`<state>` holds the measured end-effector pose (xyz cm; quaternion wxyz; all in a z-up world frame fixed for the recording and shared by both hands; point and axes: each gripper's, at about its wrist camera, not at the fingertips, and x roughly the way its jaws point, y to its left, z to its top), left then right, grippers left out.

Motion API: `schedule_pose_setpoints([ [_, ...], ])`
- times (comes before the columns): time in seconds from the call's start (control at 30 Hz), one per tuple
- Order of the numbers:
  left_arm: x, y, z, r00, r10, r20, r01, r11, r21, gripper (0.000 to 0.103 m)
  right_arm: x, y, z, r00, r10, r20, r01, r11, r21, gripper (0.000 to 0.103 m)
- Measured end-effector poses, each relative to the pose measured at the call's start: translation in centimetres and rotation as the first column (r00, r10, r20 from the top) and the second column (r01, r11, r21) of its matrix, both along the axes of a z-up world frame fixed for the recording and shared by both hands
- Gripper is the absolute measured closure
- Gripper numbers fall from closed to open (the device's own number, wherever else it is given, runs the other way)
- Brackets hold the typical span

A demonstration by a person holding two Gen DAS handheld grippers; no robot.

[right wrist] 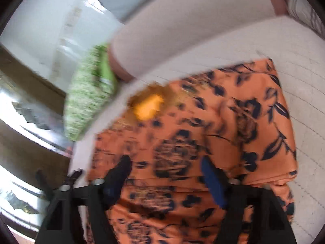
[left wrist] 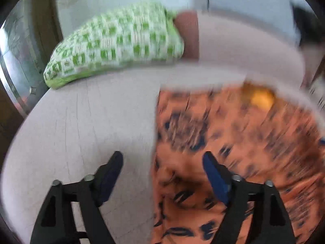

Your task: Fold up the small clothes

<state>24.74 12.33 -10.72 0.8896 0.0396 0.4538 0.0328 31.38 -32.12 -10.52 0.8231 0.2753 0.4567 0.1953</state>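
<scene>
The orange cloth (right wrist: 203, 132) lies flat on the bed (left wrist: 81, 122), long axis running away from both hand-held grippers. The right hand-held gripper (right wrist: 164, 168) hangs over its middle, jaws apart, empty. The left hand-held gripper (left wrist: 162, 162), also apart, straddles its left edge.

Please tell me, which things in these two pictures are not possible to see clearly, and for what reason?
- Orange flowered cloth: left wrist view, pattern smeared by motion blur; its near part is cut off by the bottom edge.
- Same cloth, right wrist view: the near part hidden behind the right tongs.
- Yellow patch at the cloth's far edge: too blurred to identify.
- Green checked cushion: its weave is blurred in the right wrist view.
- Left tongs: open, nothing between them.
</scene>
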Motion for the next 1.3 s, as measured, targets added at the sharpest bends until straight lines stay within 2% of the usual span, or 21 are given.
schedule_pose_setpoints([
  [0.03, 1.0, 0.0, -2.5, 0.99, -0.023, -0.137, 0.019, 0.999, -0.034, 0.017, -0.1, 0.1, -0.6, 1.0, 0.021, -0.022, -0.021, 1.0, -0.002, 0.007],
  [0.07, 0.6, 0.5, -2.2, 0.996, 0.001, -0.084, -0.007, 0.998, -0.064, 0.017, 0.7, 0.2, -2.3, 0.996, 0.036, -0.087, -0.041, 0.998, -0.052, 0.012],
  [0.1, 0.2, 0.9, -1.4, 0.997, 0.022, -0.069, -0.028, 0.996, -0.085, 0.017, 1.3, -0.2, -3.8, 0.991, 0.036, -0.127, -0.042, 0.998, -0.044, 0.014],
  [0.13, -0.2, 1.4, -0.4, 0.995, 0.026, -0.1, -0.037, 0.993, -0.115, 0.017, 0.6, -0.9, -3.5, 0.993, -0.005, -0.116, 0.003, 1.0, -0.017, 0.018],
  [0.2, -2.0, 2.7, 2.6, 0.999, 0.022, -0.038, -0.029, 0.983, -0.183, 0.017, -1.0, -1.4, -0.1, 0.996, -0.061, -0.067, 0.058, 0.997, -0.041, 0.015],
  [0.27, -4.5, 3.9, 5.1, 0.999, 0.033, 0.026, -0.028, 0.984, -0.177, 0.017, -3.8, -0.9, 4.4, 0.997, -0.024, 0.08, 0.035, 0.99, -0.139, 0.015],
  [0.37, -9.2, 5.7, 6.4, 1.0, 0.023, -0.002, -0.023, 0.977, -0.213, 0.017, -8.3, -1.2, 6.7, 0.994, -0.014, 0.107, 0.035, 0.979, -0.199, 0.015],
  [0.57, -17.6, 6.5, 4.1, 0.992, -0.004, -0.128, -0.031, 0.962, -0.272, 0.017, -19.7, -7.8, 1.6, 0.986, -0.078, -0.147, 0.035, 0.961, -0.275, 0.015],
  [0.73, -20.6, 5.4, 1.5, 0.972, -0.014, -0.233, -0.054, 0.958, -0.282, 0.017, -25.8, -10.6, -0.9, 0.972, -0.094, -0.216, 0.044, 0.973, -0.225, 0.015],
  [0.83, -21.8, 4.6, 1.5, 0.978, -0.013, -0.208, -0.039, 0.97, -0.24, 0.017, -27.0, -11.0, -2.7, 0.963, -0.098, -0.25, 0.051, 0.981, -0.189, 0.016],
  [0.87, -21.9, 4.5, 1.6, 0.978, -0.007, -0.209, -0.043, 0.972, -0.231, 0.02, -27.2, -10.8, -3.1, 0.962, -0.095, -0.255, 0.049, 0.983, -0.178, 0.016],
  [0.9, -22.2, 4.5, 2.0, 0.98, 0.005, -0.197, -0.052, 0.972, -0.23, 0.041, -27.3, -10.2, -3.2, 0.967, -0.09, -0.238, 0.045, 0.981, -0.191, 0.018],
  [0.93, -22.4, 4.5, 2.2, 0.982, 0.007, -0.188, -0.05, 0.972, -0.228, 0.064, -27.9, -10.1, -3.1, 0.97, -0.083, -0.229, 0.036, 0.979, -0.203, 0.029],
  [0.97, -22.5, 4.4, 2.3, 0.982, 0.002, -0.19, -0.044, 0.975, -0.217, 0.068, -28.0, -9.7, -3.1, 0.968, -0.076, -0.241, 0.024, 0.977, -0.212, 0.037],
  [1.07, -22.8, 4.5, 2.0, 0.983, 0.005, -0.183, -0.049, 0.969, -0.241, 0.058, -28.6, -10.0, -3.6, 0.965, -0.098, -0.242, 0.04, 0.971, -0.237, 0.04],
  [1.1, -23.0, 4.6, 1.9, 0.983, -0.013, -0.185, -0.034, 0.967, -0.252, 0.045, -28.8, -10.2, -3.7, 0.964, -0.104, -0.244, 0.047, 0.972, -0.228, 0.04],
  [1.17, -23.1, 3.9, 1.6, 0.981, -0.031, -0.19, -0.01, 0.978, -0.208, 0.046, -28.8, -9.9, -3.7, 0.966, -0.097, -0.241, 0.035, 0.968, -0.248, 0.041],
  [1.2, -23.0, 3.7, 1.4, 0.982, -0.032, -0.185, -0.003, 0.982, -0.187, 0.059, -28.8, -9.7, -3.7, 0.965, -0.091, -0.245, 0.026, 0.966, -0.257, 0.042],
  [1.23, -22.9, 3.8, 1.4, 0.983, -0.032, -0.182, -0.005, 0.98, -0.198, 0.08, -28.8, -9.6, -3.8, 0.963, -0.09, -0.253, 0.021, 0.965, -0.262, 0.059],
  [1.27, -22.7, 4.1, 1.5, 0.981, -0.033, -0.189, -0.014, 0.97, -0.242, 0.096, -28.7, -9.7, -3.9, 0.96, -0.082, -0.268, 0.009, 0.964, -0.264, 0.094],
  [1.3, -22.3, 4.7, 1.7, 0.976, -0.039, -0.215, -0.034, 0.945, -0.324, 0.098, -28.7, -10.0, -3.8, 0.957, -0.072, -0.281, 0.007, 0.974, -0.226, 0.093],
])
